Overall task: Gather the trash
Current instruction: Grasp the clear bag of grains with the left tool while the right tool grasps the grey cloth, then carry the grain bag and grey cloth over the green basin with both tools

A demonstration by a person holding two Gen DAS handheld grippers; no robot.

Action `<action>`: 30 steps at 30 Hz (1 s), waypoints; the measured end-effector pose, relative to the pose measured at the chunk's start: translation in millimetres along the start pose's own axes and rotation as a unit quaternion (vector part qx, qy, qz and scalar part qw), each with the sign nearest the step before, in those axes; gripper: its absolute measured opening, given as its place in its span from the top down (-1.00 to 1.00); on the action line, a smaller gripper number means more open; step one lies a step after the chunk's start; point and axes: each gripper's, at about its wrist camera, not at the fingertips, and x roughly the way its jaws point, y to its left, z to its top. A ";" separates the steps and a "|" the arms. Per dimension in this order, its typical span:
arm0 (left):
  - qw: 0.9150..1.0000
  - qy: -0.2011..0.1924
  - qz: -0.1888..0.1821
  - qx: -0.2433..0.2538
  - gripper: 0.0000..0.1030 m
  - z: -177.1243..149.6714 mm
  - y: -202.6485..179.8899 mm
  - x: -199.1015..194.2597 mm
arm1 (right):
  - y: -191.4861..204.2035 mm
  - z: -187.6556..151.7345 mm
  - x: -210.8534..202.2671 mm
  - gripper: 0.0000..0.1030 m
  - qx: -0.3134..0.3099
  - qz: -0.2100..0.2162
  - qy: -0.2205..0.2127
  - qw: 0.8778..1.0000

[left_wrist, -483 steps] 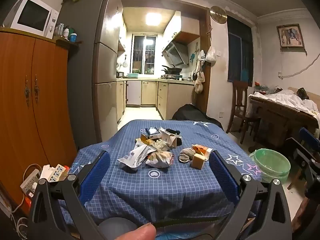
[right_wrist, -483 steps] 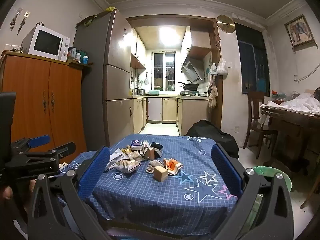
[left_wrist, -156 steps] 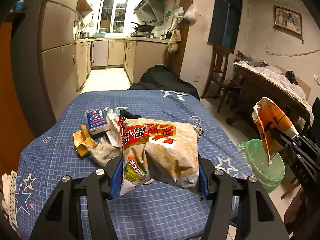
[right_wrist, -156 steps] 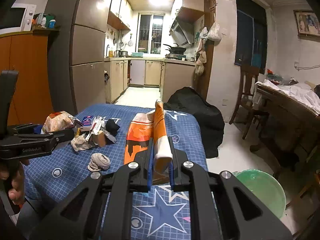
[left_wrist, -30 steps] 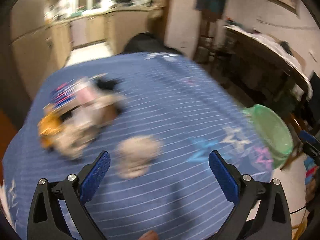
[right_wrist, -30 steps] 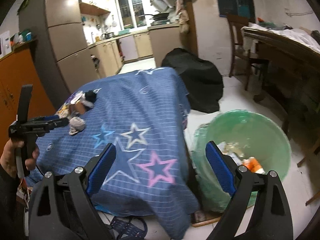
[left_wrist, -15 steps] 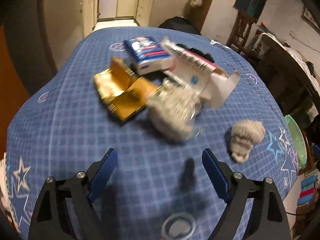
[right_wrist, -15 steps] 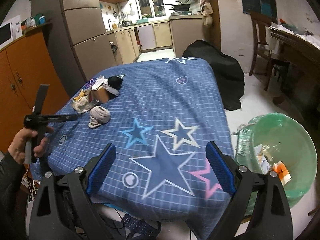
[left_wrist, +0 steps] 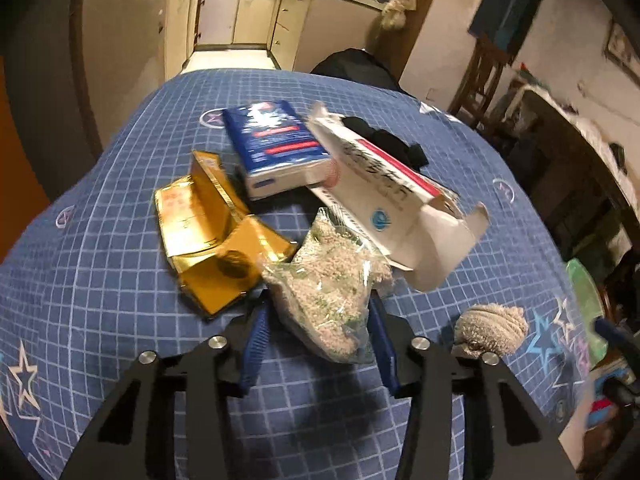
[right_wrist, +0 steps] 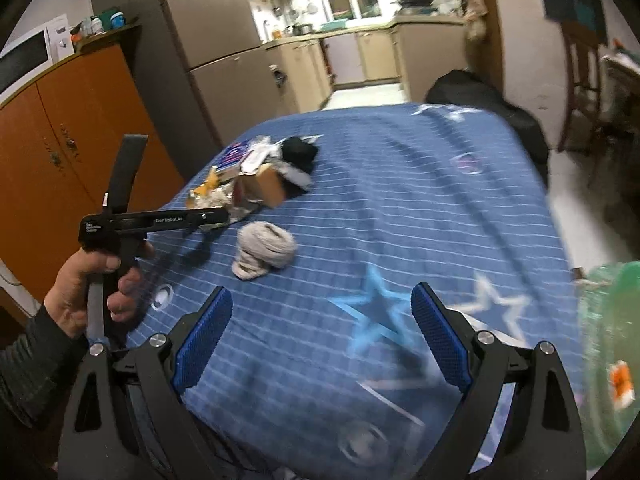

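My left gripper (left_wrist: 318,338) has its jaws closed in against a clear plastic bag of beige crumbs (left_wrist: 330,294) lying on the blue checked tablecloth (left_wrist: 100,280). Around the bag lie a gold foil wrapper (left_wrist: 208,236), a blue box (left_wrist: 276,148), an open white carton (left_wrist: 400,204), a black cloth (left_wrist: 384,144) and a grey balled sock (left_wrist: 490,326). My right gripper (right_wrist: 320,340) is open and empty above the cloth's near side, with the sock (right_wrist: 264,248) ahead of it. The left gripper (right_wrist: 208,218) shows there at the pile (right_wrist: 256,178).
A green-lined trash bin (right_wrist: 608,340) stands off the table's right edge and holds an orange wrapper (right_wrist: 622,384). It shows in the left wrist view (left_wrist: 584,304) too. An orange cabinet (right_wrist: 60,148), a fridge (right_wrist: 208,40) and a chair (right_wrist: 580,80) surround the table.
My left gripper has moved forward onto the crumb bag and narrowed its jaws around it. My right gripper has swung left from the bin toward the sock, still open.
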 end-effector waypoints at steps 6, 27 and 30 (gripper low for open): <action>1.000 -0.009 0.004 0.010 0.11 -2.6 5.3 -3.2 | 29.1 14.8 55.3 -0.70 -0.032 0.028 0.024 0.999; 0.999 -0.028 0.015 0.006 0.12 -25.4 6.7 -7.8 | 57.9 23.1 110.2 0.13 -0.080 -0.016 0.065 0.995; 0.999 -0.030 0.016 0.003 0.15 -27.7 5.2 -8.2 | 59.3 21.8 105.3 0.18 -0.083 -0.019 0.056 0.995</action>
